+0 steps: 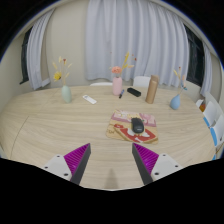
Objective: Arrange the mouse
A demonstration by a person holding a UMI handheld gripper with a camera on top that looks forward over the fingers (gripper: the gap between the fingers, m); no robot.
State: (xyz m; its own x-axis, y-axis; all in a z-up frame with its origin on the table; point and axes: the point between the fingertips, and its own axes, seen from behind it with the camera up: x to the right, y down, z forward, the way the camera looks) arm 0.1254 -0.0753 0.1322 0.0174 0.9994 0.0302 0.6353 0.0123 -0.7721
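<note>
A dark mouse point(136, 124) lies on a patterned mouse mat point(136, 127) on the round wooden table point(60, 125), beyond my fingers and a little right of them. My gripper point(110, 158) is open and empty, held above the near part of the table, with only bare wood between the two purple pads point(76, 158). The mouse is well ahead of the fingertips and not touched.
At the far side of the table stand a pale vase with flowers point(65, 93), a white remote-like thing point(90, 99), a pink vase point(117, 85), a small black thing point(134, 92), a brown cylinder point(152, 90) and a blue cone point(175, 102). White curtains hang behind.
</note>
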